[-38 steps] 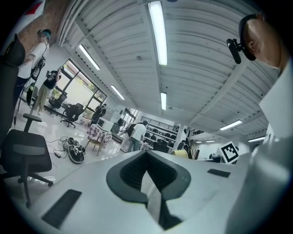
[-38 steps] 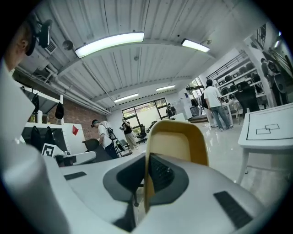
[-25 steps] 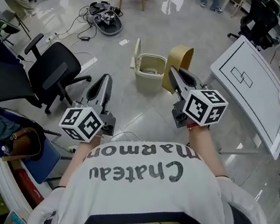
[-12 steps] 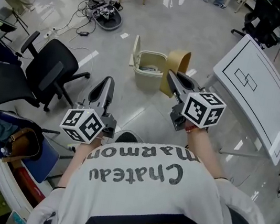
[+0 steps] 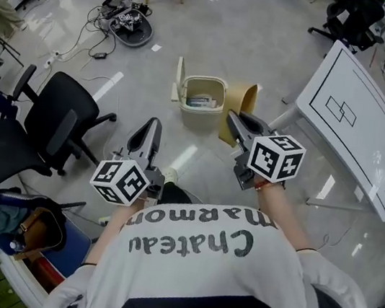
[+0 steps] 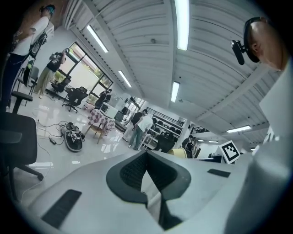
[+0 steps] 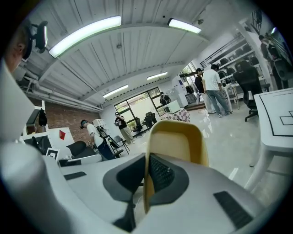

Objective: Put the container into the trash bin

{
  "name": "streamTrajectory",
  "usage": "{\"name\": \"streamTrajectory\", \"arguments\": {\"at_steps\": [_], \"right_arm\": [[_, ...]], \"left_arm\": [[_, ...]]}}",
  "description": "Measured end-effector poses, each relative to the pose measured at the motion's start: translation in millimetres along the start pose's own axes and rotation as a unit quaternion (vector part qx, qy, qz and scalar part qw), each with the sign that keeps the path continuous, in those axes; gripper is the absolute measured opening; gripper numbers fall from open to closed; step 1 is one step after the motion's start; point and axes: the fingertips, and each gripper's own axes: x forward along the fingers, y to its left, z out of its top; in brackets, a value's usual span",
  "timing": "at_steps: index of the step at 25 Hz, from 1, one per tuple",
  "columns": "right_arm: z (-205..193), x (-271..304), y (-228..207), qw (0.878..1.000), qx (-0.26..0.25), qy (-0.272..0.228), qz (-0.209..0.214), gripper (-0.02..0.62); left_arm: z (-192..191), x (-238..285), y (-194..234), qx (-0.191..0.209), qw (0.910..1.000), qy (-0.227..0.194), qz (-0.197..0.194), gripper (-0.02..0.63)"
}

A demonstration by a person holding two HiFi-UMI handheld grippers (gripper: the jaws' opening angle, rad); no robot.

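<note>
A beige trash bin [image 5: 198, 119] stands on the floor ahead with its lid [image 5: 179, 81] swung open to the left and some waste inside. My right gripper [image 5: 233, 122] is shut on the rim of a tan, curved container [image 5: 247, 102], which hangs just right of the bin's rim. In the right gripper view the container [image 7: 177, 139] stands upright, its edge pinched between the pads of the right gripper [image 7: 147, 176]. My left gripper [image 5: 152, 127] hovers lower left of the bin, jaws together and holding nothing; in its own view the left gripper [image 6: 146, 171] points across the room.
Black office chairs [image 5: 56, 116] stand at the left. A white table [image 5: 358, 122] with drawn rectangles slants at the right. A round device with cables [image 5: 130, 24] lies on the floor far left. A bag [image 5: 34, 225] sits at lower left.
Both grippers have moved forward and lower toward the bin. The container now sits close beside the bin's right rim. The right grip has not changed.
</note>
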Motion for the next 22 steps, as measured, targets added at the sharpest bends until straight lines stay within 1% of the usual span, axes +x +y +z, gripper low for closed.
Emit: {"name": "streamTrajectory", "arguments": {"at_steps": [5,10,16,22], "right_arm": [[27,45,-3,1.000,0.006,-0.008,-0.016,0.035],[52,89,2,0.999,0.013,-0.018,-0.025,0.035],[64,129,7,0.999,0.019,-0.026,-0.037,0.035],[79,152,13,0.997,0.004,-0.048,-0.053,0.035]], "left_arm": [[38,47,29,0.013,0.9993,0.014,-0.033,0.023],[76,77,58,0.026,0.9979,0.020,-0.056,0.023],[95,101,91,0.031,0.9956,0.038,-0.080,0.023],[116,119,118,0.038,0.9945,0.031,-0.093,0.023]]}}
